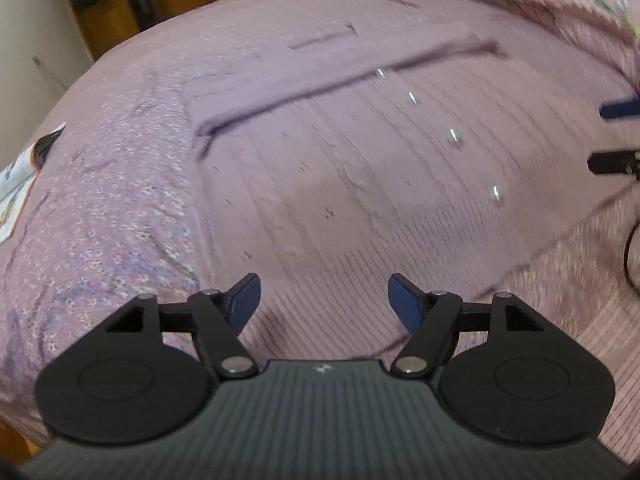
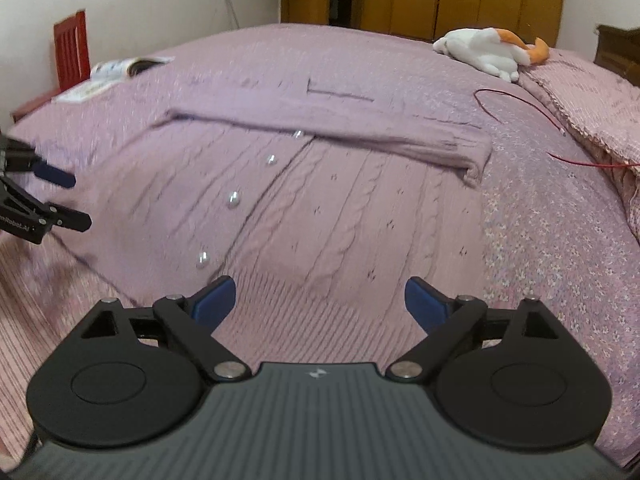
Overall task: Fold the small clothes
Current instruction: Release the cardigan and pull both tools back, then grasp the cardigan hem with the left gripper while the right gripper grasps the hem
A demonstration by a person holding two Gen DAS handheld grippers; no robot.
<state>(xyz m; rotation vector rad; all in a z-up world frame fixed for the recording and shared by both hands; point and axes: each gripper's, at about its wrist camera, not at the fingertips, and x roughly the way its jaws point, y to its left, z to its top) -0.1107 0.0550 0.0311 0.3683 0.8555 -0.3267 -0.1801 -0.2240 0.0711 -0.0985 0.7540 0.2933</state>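
Observation:
A pink cable-knit cardigan with pearl buttons lies flat on the bed, its sleeves folded across the chest. It also shows in the left wrist view. My left gripper is open and empty, hovering over the ribbed hem. My right gripper is open and empty over the hem too. The left gripper shows at the left edge of the right wrist view. The right gripper's fingers show at the right edge of the left wrist view.
A floral pink bedspread covers the bed. A white and orange plush toy and a red cable lie at the far right near a pillow. A magazine lies far left, by a red chair.

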